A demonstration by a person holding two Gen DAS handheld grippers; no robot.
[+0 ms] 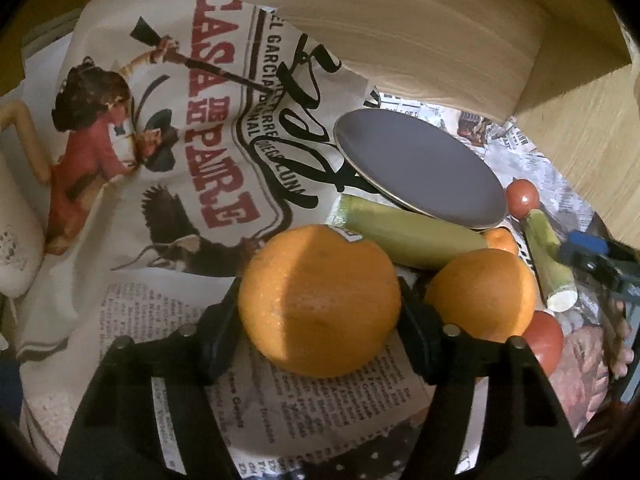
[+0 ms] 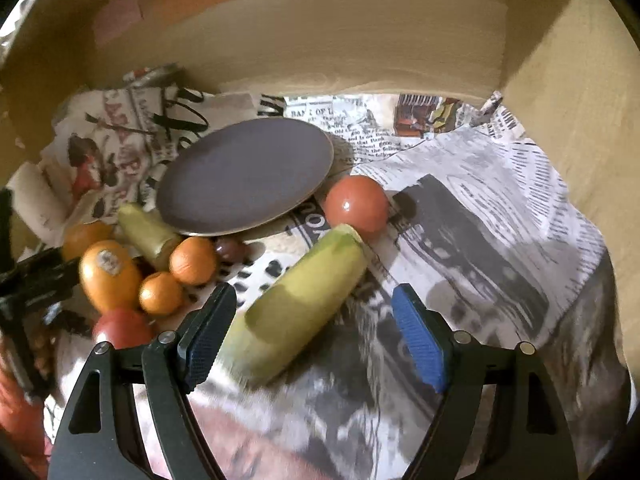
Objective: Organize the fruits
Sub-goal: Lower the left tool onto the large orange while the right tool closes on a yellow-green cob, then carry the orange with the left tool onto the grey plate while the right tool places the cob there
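Probably a home: a pale wooden shelf or cabinet nook point(image 2: 360, 40) fills the upper frame, its floor lined with printed newspaper point(image 2: 500, 208), a dark plate point(image 2: 244, 176) at centre.

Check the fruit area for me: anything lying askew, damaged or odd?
The round grey plate is tilted, its near edge propped on a green cut stalk instead of lying flat. The newspaper lining is crumpled and ridged. No fruit looks damaged or spilled.
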